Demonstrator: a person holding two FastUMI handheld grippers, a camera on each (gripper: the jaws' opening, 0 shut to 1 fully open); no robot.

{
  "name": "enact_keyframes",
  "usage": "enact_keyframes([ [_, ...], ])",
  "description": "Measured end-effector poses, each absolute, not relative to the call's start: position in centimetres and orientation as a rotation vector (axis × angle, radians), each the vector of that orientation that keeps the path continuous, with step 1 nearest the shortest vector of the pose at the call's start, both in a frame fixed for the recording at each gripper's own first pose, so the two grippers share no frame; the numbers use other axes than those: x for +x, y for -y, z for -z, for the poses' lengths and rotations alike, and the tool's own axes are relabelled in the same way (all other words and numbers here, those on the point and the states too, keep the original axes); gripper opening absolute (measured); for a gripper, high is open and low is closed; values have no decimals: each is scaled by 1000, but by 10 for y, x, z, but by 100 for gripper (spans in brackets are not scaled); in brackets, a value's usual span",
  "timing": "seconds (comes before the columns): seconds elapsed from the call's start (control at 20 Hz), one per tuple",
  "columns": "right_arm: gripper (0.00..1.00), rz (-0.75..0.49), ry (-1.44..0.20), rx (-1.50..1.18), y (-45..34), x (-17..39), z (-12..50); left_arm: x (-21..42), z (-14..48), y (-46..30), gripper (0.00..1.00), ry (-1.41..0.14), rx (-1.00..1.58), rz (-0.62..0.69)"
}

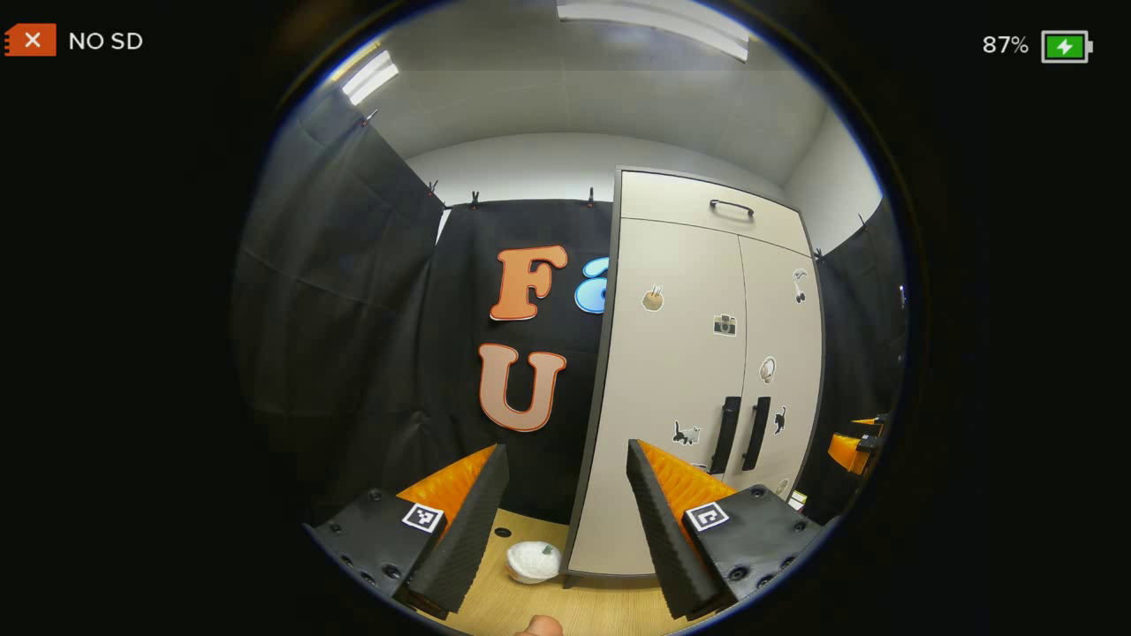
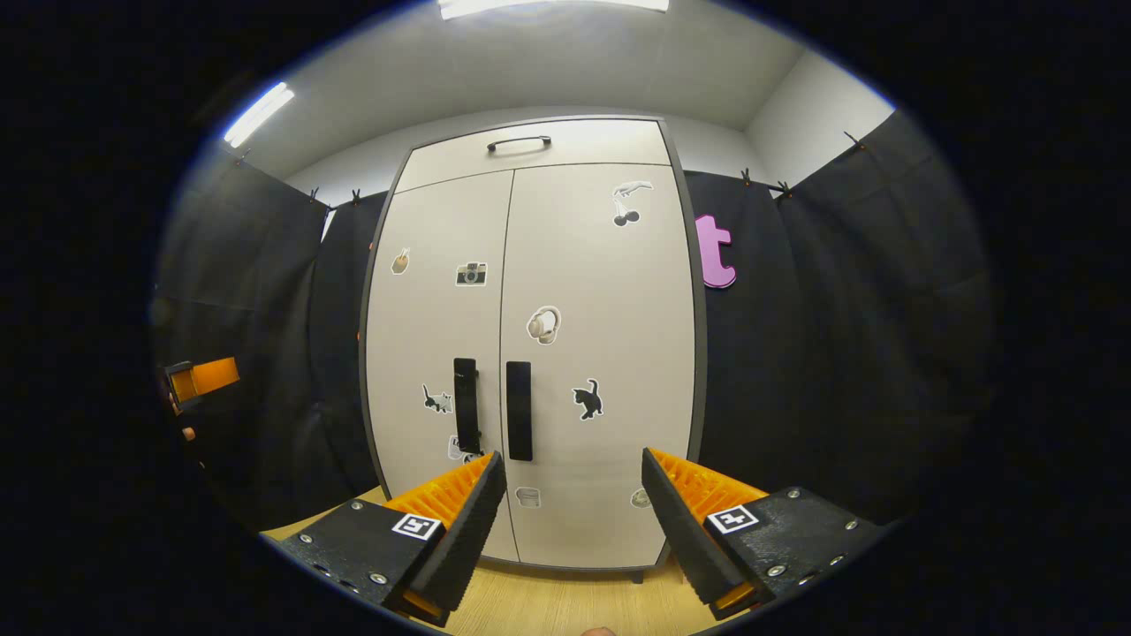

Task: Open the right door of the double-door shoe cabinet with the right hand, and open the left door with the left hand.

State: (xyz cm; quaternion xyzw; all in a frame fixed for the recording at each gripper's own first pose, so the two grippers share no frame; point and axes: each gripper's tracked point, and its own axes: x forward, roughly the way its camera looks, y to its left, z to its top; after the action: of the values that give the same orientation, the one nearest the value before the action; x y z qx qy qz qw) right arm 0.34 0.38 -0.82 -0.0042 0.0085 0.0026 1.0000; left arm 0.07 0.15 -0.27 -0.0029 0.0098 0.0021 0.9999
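We count one shoe cabinet (image 2: 530,344) with two tall doors, the left door (image 2: 437,336) and the right door (image 2: 601,353), both closed, plus one top panel (image 2: 574,141). There are three dark handles: one on each door (image 2: 466,405) (image 2: 519,410) and one on the panel (image 2: 518,141). One white round object (image 1: 533,562) lies on the floor (image 1: 583,609).

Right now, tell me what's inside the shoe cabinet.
Nothing inside can be seen: both doors, left and right, are shut and cover the interior. Only the fronts show, with stickers and two dark handles at the centre seam.
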Motion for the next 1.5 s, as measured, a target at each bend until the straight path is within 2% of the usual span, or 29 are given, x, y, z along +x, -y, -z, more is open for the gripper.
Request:
enact_keyframes([
  [0.9,94,21,-29,-7,1,10,16,-2,0,2,81,-20,8,30],
  [1.5,94,14,-57,-4,-13,37,32,-2,7,-2,81,-15,12,36],
])
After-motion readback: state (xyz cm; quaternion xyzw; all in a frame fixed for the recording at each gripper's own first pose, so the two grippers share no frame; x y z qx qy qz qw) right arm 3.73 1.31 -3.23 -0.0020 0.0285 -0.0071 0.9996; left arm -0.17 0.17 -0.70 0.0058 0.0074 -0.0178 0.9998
